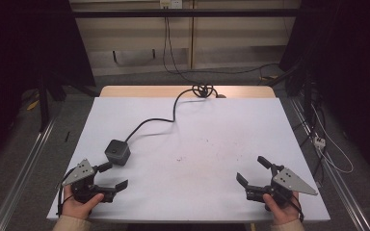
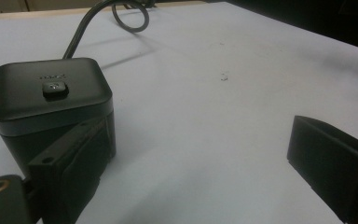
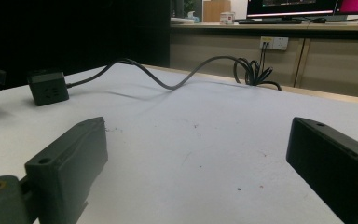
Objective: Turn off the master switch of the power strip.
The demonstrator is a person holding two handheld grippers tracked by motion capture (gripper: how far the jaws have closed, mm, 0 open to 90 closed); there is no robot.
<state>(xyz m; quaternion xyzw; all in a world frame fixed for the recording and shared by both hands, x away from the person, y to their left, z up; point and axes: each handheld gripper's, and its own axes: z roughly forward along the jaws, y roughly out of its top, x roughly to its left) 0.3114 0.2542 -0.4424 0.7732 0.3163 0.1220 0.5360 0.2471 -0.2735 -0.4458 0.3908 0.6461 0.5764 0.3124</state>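
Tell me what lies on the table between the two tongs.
Nothing but bare white tabletop with a few small specks, seen in the high view between the left tongs and right tongs.

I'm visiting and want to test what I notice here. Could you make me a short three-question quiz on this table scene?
1. True or false: the left gripper is shut on the black cube power strip.
2. Which gripper is nearer the cube? A) left B) right
3. Fill in: the cube's cable ends in a ____ at the table's far edge.

Key: 1 false, both grippers are open. 2 A, one jaw beside the cube. 3 coil.
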